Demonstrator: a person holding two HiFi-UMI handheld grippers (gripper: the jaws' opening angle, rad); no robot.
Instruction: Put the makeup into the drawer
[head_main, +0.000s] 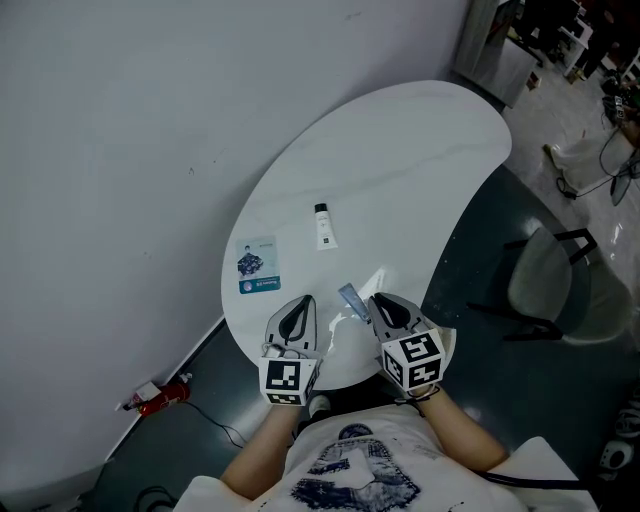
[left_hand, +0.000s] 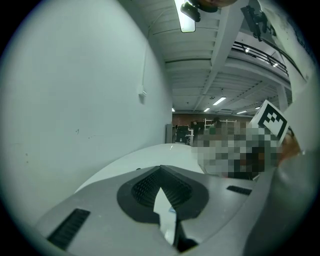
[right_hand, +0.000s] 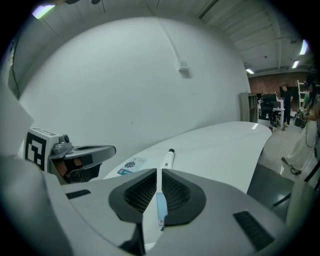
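Observation:
A white makeup tube (head_main: 323, 226) with a black cap lies mid-table on the white oval table (head_main: 420, 160); it also shows in the right gripper view as the tube (right_hand: 169, 159). A small clear-blue sachet (head_main: 352, 300) lies near the front edge, just left of my right gripper (head_main: 375, 298). A blue and white card (head_main: 258, 264) lies to the left. My left gripper (head_main: 303, 300) hovers over the front edge, shut and empty. Both grippers' jaws meet in their own views: left gripper (left_hand: 160, 167), right gripper (right_hand: 158, 170). A thin blue strip (right_hand: 161, 207) shows through the right slit. No drawer is visible.
A grey wall runs close along the table's left side. A grey chair (head_main: 545, 280) stands to the right on the dark floor. A red object (head_main: 160, 395) with a cable lies on the floor at lower left. The left gripper (right_hand: 75, 152) appears beside the right one.

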